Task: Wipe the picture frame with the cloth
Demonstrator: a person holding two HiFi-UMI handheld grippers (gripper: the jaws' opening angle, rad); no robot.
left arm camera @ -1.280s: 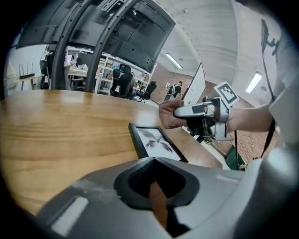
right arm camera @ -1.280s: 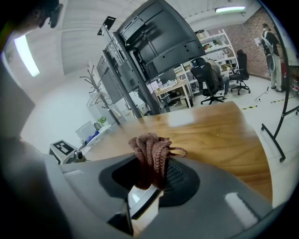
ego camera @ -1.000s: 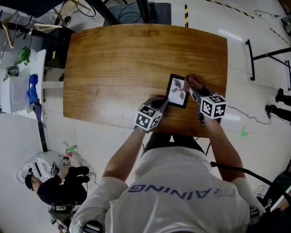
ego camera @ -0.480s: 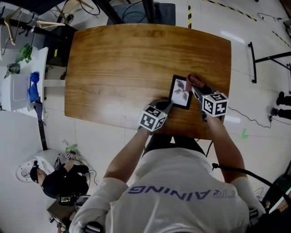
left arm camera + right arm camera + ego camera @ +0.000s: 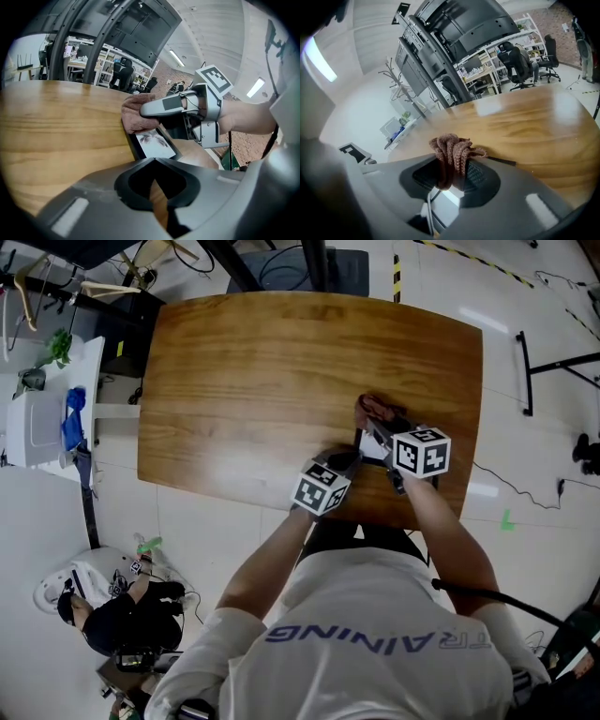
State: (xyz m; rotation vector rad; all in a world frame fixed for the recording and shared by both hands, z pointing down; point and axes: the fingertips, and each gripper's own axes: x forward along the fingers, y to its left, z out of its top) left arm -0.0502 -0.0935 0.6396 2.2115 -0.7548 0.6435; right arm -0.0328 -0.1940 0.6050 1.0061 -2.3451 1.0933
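Observation:
The picture frame (image 5: 152, 144), black-edged with a grey leaf print, lies flat near the front right of the wooden table (image 5: 244, 381). In the head view the frame (image 5: 372, 450) is mostly hidden under the grippers. A crumpled brown cloth (image 5: 377, 409) rests on the frame's far end, with my right gripper (image 5: 371, 424) shut on it. The right gripper view shows the cloth (image 5: 452, 150) bunched between the right gripper's (image 5: 450, 173) jaws. My left gripper (image 5: 345, 461) sits at the frame's near left corner, and the left gripper (image 5: 157, 187) appears shut on that edge.
A white cart (image 5: 37, 418) with blue items stands left of the table. A person (image 5: 112, 615) crouches on the floor at the lower left. A black stand (image 5: 553, 362) and a cable lie on the floor to the right. The table's front edge is just below the grippers.
My right gripper has carried the cloth from the frame's right side leftward onto its far end. The left gripper has stayed at the near corner.

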